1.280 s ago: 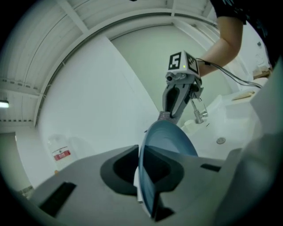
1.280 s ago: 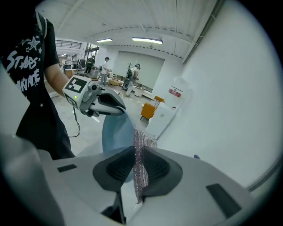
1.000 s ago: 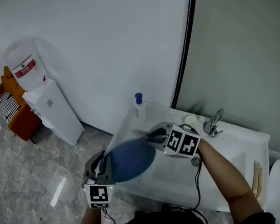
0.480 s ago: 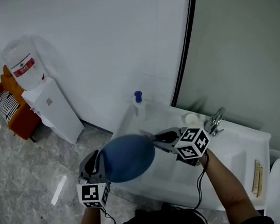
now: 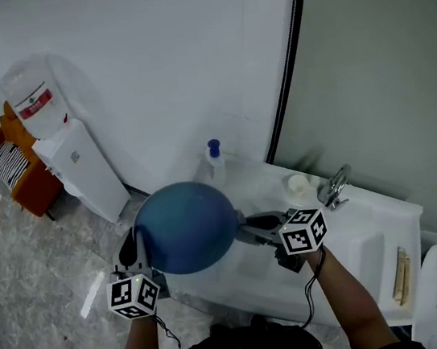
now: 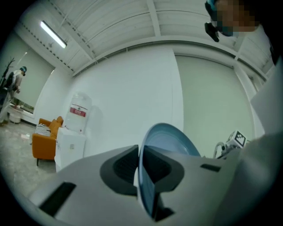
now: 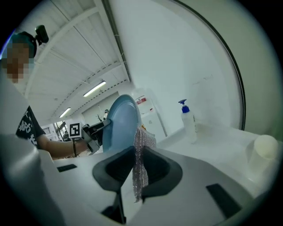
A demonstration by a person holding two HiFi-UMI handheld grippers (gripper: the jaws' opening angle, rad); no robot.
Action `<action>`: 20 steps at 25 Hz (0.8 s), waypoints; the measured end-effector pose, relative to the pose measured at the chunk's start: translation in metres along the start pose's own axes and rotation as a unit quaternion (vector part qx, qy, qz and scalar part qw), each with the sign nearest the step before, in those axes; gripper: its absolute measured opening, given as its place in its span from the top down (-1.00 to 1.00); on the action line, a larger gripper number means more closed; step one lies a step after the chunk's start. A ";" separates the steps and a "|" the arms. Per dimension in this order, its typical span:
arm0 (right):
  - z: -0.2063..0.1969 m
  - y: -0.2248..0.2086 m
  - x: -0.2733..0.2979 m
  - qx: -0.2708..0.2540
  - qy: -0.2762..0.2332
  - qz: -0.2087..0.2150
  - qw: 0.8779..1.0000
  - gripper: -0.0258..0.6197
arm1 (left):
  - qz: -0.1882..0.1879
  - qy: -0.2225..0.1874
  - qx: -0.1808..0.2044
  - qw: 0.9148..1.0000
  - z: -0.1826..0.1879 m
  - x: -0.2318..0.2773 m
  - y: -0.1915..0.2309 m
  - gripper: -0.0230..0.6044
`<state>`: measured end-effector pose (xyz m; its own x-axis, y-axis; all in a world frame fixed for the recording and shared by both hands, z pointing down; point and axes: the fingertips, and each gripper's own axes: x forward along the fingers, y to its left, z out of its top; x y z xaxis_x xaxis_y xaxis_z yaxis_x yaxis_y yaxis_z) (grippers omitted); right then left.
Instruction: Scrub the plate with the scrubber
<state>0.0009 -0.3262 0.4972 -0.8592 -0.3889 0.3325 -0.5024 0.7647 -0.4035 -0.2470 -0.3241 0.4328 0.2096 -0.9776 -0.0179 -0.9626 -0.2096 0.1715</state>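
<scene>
White counter (image 5: pixel 380 223) with a tap (image 5: pixel 336 187) runs along the wall, a blue-capped bottle (image 5: pixel 216 160) at its far end. Above its near edge, the left gripper (image 6: pixel 142 170) is clamped on the rim of the blue plate (image 5: pixel 186 227), held on edge. The right gripper (image 7: pixel 138 167) pinches the silvery mesh scrubber (image 7: pixel 143 143) just beside the plate's face.

The head view looks steeply down from above. Each gripper view looks closely along its own jaws; all three share the blue plate (image 5: pixel 186 227), 7 o'clock from centre overhead.
</scene>
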 end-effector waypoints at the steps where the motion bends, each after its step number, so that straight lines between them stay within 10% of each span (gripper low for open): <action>1: -0.003 0.002 0.001 0.009 -0.003 0.003 1.000 0.68 | 0.008 -0.005 -0.012 1.000 0.001 0.001 0.003 0.83; 14: -0.028 0.041 0.029 0.121 -0.039 0.060 0.990 0.68 | 0.074 -0.038 -0.141 0.987 -0.001 0.006 0.011 0.83; 20: -0.049 0.044 0.031 0.218 -0.053 0.078 0.971 0.68 | 0.047 -0.047 -0.200 0.978 0.002 0.008 0.005 0.83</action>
<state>-0.0429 -0.2799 0.5318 -0.9219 -0.3535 0.1585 -0.3389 0.5375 -0.7722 -0.2503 -0.3330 0.4314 0.0892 -0.9935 -0.0700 -0.8288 -0.1130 0.5480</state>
